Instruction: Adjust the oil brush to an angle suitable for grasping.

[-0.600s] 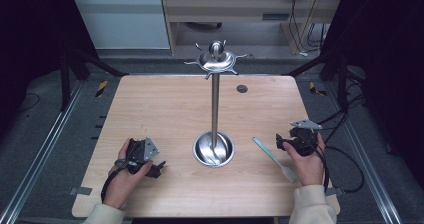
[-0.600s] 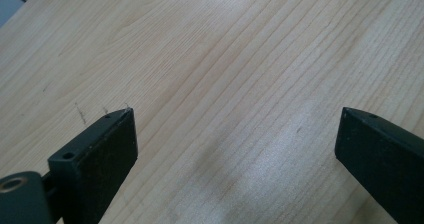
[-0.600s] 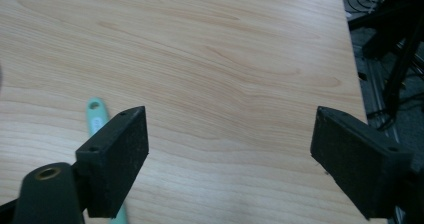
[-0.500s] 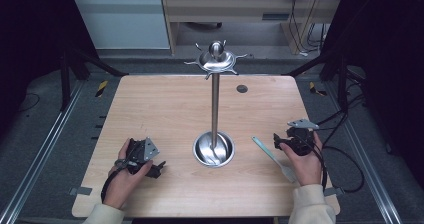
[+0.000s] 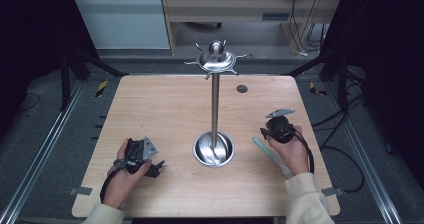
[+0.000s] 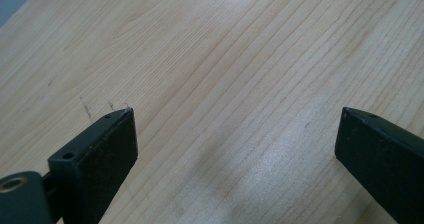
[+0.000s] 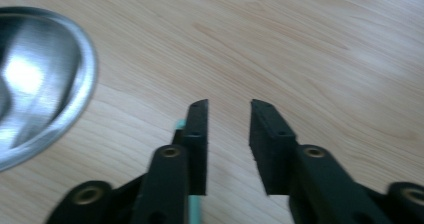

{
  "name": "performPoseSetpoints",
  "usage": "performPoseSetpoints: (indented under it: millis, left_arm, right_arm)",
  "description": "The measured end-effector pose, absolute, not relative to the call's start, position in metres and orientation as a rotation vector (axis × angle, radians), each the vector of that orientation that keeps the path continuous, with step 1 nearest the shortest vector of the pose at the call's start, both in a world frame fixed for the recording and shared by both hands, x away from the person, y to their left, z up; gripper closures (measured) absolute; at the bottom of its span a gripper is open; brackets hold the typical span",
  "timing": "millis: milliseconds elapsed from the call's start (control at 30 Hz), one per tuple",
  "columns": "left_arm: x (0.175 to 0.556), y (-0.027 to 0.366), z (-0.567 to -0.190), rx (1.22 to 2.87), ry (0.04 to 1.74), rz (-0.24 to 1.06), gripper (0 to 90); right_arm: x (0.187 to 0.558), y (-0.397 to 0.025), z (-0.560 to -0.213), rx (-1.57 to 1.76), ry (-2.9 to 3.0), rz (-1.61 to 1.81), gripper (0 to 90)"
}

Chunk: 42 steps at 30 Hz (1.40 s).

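One metal stand is standing mid-tabletop. One pale green strip is lying just right of that stand. Two tools are flanking it: left tool, right tool.

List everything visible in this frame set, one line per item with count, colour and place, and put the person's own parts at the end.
Table: one, light wood, centre of the high view.
Metal stand: one, silver, upright at the table's middle, round dished base near the front, hooked crown on top.
Flat strip: one, pale green, lying on the table right of the stand's base, beside the right hand.
Round plug: one, dark, set in the tabletop at the far right.
Left gripper: one, black, jaws wide apart over bare wood at front left.
Right gripper: one, black, jaws narrowly apart with nothing between them; the strip passes beside its left jaw.
Hands: two, light sleeves, entering from the bottom edge.
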<state>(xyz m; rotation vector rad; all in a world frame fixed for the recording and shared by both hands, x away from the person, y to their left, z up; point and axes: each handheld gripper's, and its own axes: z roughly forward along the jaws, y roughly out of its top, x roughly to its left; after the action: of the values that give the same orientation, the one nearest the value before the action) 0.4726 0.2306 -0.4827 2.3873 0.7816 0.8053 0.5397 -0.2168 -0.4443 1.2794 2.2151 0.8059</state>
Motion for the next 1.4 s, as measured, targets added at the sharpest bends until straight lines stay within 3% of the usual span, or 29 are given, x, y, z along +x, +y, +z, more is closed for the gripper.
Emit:
performPoseSetpoints:
  millis: [67, 200, 1400]
  left_arm:
    - [0.473, 0.231, -0.483, 2.386, 0.782, 0.805, 3.1]
    - [0.472, 0.230, -0.482, 2.380, 0.775, 0.800, 3.1]
    - [0.471, 0.226, -0.483, 2.393, 0.759, 0.794, 3.1]
  right_arm:
    - [0.536, -0.212, -0.452, 1.264, 2.237, 0.853, 81.6]
    - [0.529, -0.201, -0.463, 1.221, 2.309, 0.795, 87.8]
    - [0.532, -0.192, -0.481, 1.281, 2.336, 0.584, 89.9]
